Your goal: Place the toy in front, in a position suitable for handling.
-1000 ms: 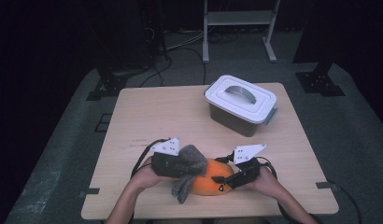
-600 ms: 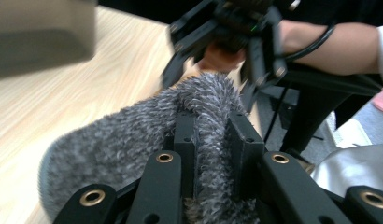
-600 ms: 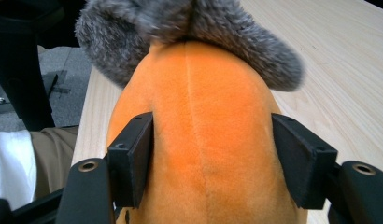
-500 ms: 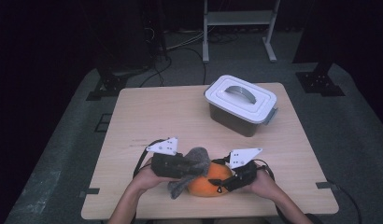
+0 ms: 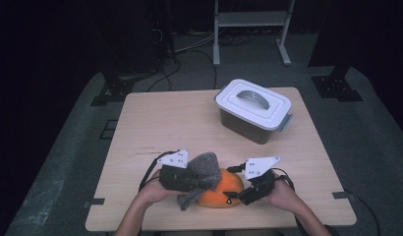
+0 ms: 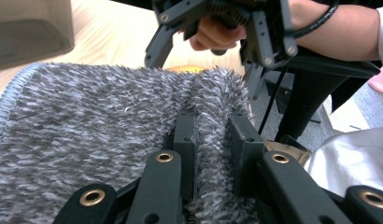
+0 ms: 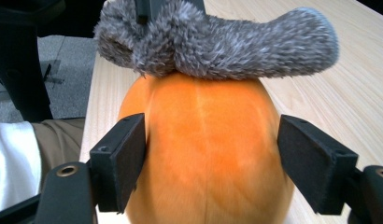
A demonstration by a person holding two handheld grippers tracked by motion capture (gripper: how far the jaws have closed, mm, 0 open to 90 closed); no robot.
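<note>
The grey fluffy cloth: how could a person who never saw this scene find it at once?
Start at the wooden table and go to its near edge. There the grey fluffy cloth lies draped on an orange pumpkin, pinched in the left gripper. It alone is soft and shaggy; the lidded box is hard.

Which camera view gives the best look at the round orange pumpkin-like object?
The right gripper view: the round orange pumpkin-like object sits close up between the right tool's pads, with the fuzzy grey cloth on top. The high view shows it small and part-covered; the left gripper view shows an orange sliver behind the cloth.
</note>
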